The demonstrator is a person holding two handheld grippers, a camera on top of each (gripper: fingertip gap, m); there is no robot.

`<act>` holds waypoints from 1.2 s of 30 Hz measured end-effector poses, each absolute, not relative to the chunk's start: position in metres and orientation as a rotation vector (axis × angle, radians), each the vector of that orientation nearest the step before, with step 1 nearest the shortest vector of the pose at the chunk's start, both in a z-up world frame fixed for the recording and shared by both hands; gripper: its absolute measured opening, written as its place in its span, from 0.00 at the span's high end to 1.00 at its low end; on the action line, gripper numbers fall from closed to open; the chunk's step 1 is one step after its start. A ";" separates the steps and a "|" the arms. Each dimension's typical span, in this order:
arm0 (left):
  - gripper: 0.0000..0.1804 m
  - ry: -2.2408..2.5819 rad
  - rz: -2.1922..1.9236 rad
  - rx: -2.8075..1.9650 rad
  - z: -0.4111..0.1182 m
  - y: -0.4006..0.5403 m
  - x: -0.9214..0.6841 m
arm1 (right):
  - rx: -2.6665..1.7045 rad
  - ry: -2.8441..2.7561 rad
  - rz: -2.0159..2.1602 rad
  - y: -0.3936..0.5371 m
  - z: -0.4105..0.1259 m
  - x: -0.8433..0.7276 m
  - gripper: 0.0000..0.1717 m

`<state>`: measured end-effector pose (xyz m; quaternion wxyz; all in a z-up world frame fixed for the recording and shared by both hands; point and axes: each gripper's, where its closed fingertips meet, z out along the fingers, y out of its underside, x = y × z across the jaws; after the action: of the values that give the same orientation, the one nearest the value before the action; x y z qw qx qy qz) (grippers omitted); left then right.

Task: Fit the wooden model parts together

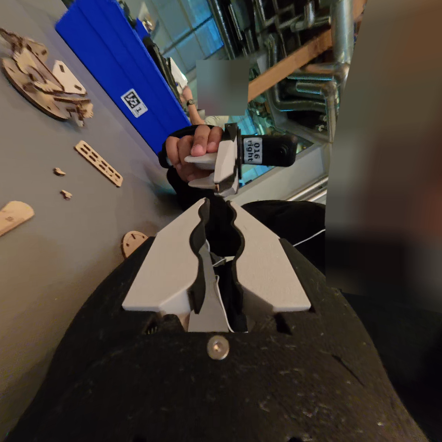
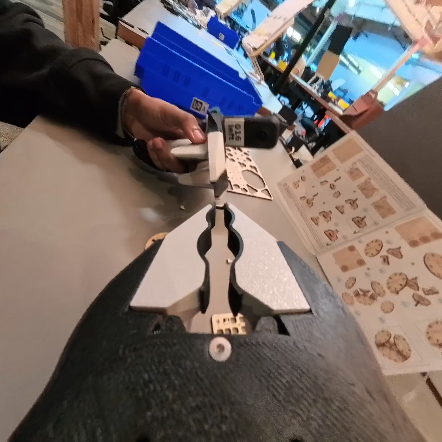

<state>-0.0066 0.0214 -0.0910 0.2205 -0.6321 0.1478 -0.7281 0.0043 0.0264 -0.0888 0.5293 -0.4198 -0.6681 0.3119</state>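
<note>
My left gripper [image 1: 217, 202] is open, and nothing lies between its black pads; only a dark sleeve shows behind the gap. It points at my right gripper [image 1: 218, 190], held by a hand just beyond its tips, with a small tan wooden piece [image 1: 216, 187] at that gripper's tips. In the right wrist view my right gripper [image 2: 218, 206] is shut on this small wooden piece [image 2: 219, 205], pinched at the very fingertips. The left gripper [image 2: 217, 195] hovers just past the piece, tip to tip, above the grey table [image 2: 71, 191].
A blue bin [image 1: 119, 71] stands at the table's far side. A partly built wooden assembly [image 1: 40, 79], a slotted wooden strip [image 1: 98, 162] and small wooden bits lie on the table. An instruction sheet [image 2: 358, 215] and a cut-out wooden sheet [image 2: 246, 177] lie to the right. My left and right fingertips are right by each other.
</note>
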 end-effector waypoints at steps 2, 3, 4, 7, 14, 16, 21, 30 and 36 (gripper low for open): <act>0.93 0.449 -1.916 -1.796 -0.097 0.022 -0.005 | -1.085 -1.632 0.779 0.031 -0.097 0.007 0.97; 0.93 0.480 -1.854 -1.833 -0.102 0.022 -0.004 | -1.137 -1.666 0.812 0.030 -0.103 0.009 0.97; 0.93 0.519 -1.788 -1.873 -0.107 0.022 -0.002 | -1.199 -1.706 0.848 0.029 -0.112 0.011 0.97; 0.93 0.638 -1.646 -1.964 -0.122 0.016 0.005 | -1.342 -1.798 0.936 0.021 -0.131 0.015 0.97; 0.94 0.776 -1.488 -2.121 -0.150 0.006 0.014 | -1.404 -1.895 0.965 0.012 -0.148 0.018 0.97; 0.94 0.757 -1.583 -2.090 -0.144 0.002 0.018 | -1.342 -1.886 0.974 0.009 -0.144 0.016 0.97; 0.95 0.572 -1.872 -1.949 -0.121 0.005 0.017 | -1.224 -1.841 0.958 0.007 -0.129 0.012 0.97; 0.97 0.473 -2.125 -1.788 -0.100 0.003 0.015 | -1.086 -1.764 0.929 0.003 -0.109 0.007 0.97; 0.99 0.459 -2.146 -1.765 -0.097 0.003 0.014 | -1.047 -1.739 0.911 0.002 -0.103 0.006 0.97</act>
<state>0.0140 0.0029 -0.0971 0.1620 -0.6186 0.1608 -0.7518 0.0061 0.0025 -0.1030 0.4426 -0.4220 -0.7009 0.3671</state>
